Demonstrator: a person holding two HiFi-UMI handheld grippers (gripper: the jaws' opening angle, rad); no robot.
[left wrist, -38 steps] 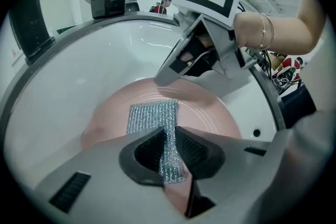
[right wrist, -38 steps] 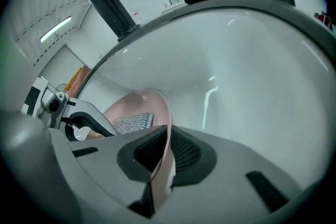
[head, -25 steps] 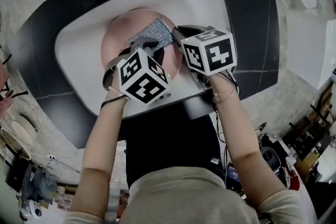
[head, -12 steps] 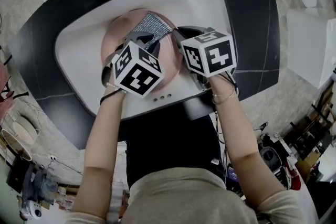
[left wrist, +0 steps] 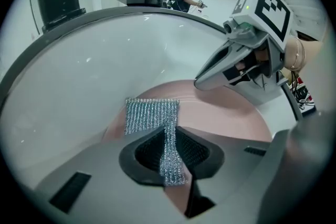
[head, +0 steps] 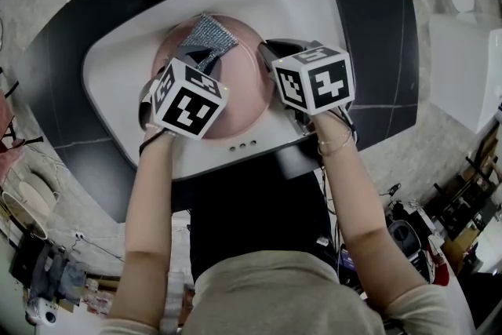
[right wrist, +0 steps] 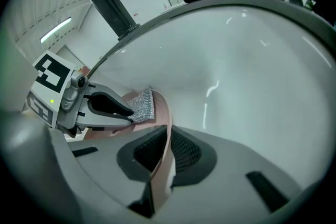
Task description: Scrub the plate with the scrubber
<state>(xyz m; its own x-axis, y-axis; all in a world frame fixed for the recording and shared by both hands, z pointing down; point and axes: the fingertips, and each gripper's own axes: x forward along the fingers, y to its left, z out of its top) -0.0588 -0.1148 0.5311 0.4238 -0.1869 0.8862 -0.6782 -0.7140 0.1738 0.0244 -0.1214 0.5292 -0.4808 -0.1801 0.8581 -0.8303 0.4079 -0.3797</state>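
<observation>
Plainly, the weak point is the grip on the plate (head: 239, 86): the right gripper (right wrist: 163, 157) has its jaws closed on the near right rim only, a thin edge caught between the pads. A hard push from the scrubber (left wrist: 152, 115) on the far side could lever that rim out of the jaws, and the plate would slide or knock against the wall of the sink (head: 314, 4). The left gripper (left wrist: 170, 152) has its jaws shut on a narrow strip of the scrubber, with the wider flap lying loose ahead on the plate. Drag on that flap could pull the strip free, or fold the flap so that bare jaws scrape the plate. The flap lies near the plate's far left edge, so a long stroke could run off onto the sink. The two grippers work near each other and could bump.

The plate is round, pale pink and smooth, with a shallow raised rim and no dirt to be seen; it lies in the white sink, which is set in a dark worktop (head: 369, 35). The scrubber is a silvery, glittering knitted mesh, thin and limp
</observation>
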